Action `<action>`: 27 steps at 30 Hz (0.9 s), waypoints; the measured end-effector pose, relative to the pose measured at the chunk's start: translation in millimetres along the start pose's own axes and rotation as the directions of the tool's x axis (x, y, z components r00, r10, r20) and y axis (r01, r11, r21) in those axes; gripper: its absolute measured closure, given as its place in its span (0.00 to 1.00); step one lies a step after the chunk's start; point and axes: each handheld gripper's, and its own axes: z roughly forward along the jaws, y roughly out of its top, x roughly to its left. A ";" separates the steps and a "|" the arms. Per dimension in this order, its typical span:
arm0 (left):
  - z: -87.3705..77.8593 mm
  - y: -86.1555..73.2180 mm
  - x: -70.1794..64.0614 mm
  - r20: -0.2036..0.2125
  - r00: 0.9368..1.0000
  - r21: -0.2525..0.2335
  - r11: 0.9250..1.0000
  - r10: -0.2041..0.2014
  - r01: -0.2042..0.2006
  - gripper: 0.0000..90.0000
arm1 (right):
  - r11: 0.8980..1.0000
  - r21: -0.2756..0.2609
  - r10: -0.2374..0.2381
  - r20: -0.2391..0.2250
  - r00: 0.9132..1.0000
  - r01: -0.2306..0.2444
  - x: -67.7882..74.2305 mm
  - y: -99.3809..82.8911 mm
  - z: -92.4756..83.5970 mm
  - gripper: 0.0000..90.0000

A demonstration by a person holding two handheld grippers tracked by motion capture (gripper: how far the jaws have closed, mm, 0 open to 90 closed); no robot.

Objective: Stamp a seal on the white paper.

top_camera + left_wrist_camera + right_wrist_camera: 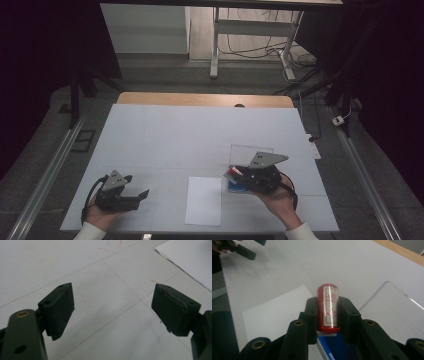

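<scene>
From above, my right gripper [239,175] holds a red cylinder [233,173] over a blue box [235,187], beside the white paper sheet [204,201]; my left gripper [134,187] rests apart. Along the left gripper view, jaws stand wide over bare table [100,315]. Along the right gripper view, jaws clamp the red stamp-like cylinder [328,307], glossy, with a white label bearing red ornament.

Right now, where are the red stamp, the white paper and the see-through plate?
red cylindrical stamp [329,308]: right gripper view, its label.
white paper sheet [204,201]: high view, its middle.
clear plastic plate [395,308]: right gripper view, its surface.
</scene>
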 end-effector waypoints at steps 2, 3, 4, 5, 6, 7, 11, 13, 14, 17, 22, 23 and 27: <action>0.1 0.0 0.1 0.001 1.000 0.001 1.000 0.001 -0.001 0.21 | 1.000 -0.002 -0.008 -0.013 1.000 0.008 2.8 1.8 0.8 0.78; -0.1 0.0 0.3 0.004 1.000 0.000 1.000 0.000 0.000 0.21 | 1.000 -0.007 -0.009 -0.016 1.000 0.009 4.5 2.6 1.2 0.78; -0.2 0.1 0.4 0.003 1.000 -0.001 1.000 -0.001 0.001 0.21 | 1.000 -0.012 -0.012 -0.020 1.000 0.011 5.6 3.4 1.4 0.78; -0.3 0.1 0.7 0.003 1.000 -0.002 1.000 -0.002 0.002 0.21 | 1.000 -0.009 -0.013 -0.021 1.000 0.013 6.9 4.4 1.3 0.78; -0.4 0.0 0.8 0.003 1.000 -0.003 1.000 -0.004 0.004 0.21 | 1.000 -0.012 -0.014 -0.027 1.000 0.014 8.0 5.2 1.4 0.78; -0.3 0.0 0.9 0.003 1.000 -0.003 1.000 -0.004 0.004 0.21 | 1.000 -0.016 -0.013 -0.032 0.999 0.013 9.5 6.2 1.8 0.78; -0.3 0.3 0.8 0.005 1.000 -0.002 1.000 -0.001 0.001 0.21 | 1.000 -0.014 -0.028 -0.044 0.999 0.027 15.7 9.0 4.0 0.78; -0.3 0.4 0.4 0.005 1.000 -0.003 1.000 -0.001 0.001 0.21 | 0.999 -0.008 -0.034 -0.049 0.998 0.034 18.7 10.4 4.9 0.78; -0.3 0.5 0.2 0.006 1.000 -0.003 1.000 -0.001 0.001 0.21 | 0.999 -0.011 -0.036 -0.055 0.998 0.035 20.3 11.0 5.9 0.78; -0.5 0.9 0.0 0.008 1.000 -0.003 1.000 0.001 -0.001 0.21 | 0.999 -0.006 -0.050 -0.066 0.997 0.049 25.1 13.1 8.2 0.78; -0.4 1.1 0.0 0.011 1.000 -0.005 1.000 -0.001 0.001 0.21 | 0.997 0.013 -0.074 -0.086 0.994 0.075 32.7 14.2 14.3 0.78; -0.3 1.1 0.3 0.012 1.000 -0.004 1.000 0.001 -0.001 0.21 | 0.996 0.023 -0.081 -0.091 0.993 0.083 34.4 14.5 16.0 0.78; -0.2 1.1 0.5 0.013 1.000 -0.004 1.000 0.000 0.001 0.21 | 0.994 0.044 -0.096 -0.116 0.989 0.101 40.7 14.7 24.7 0.78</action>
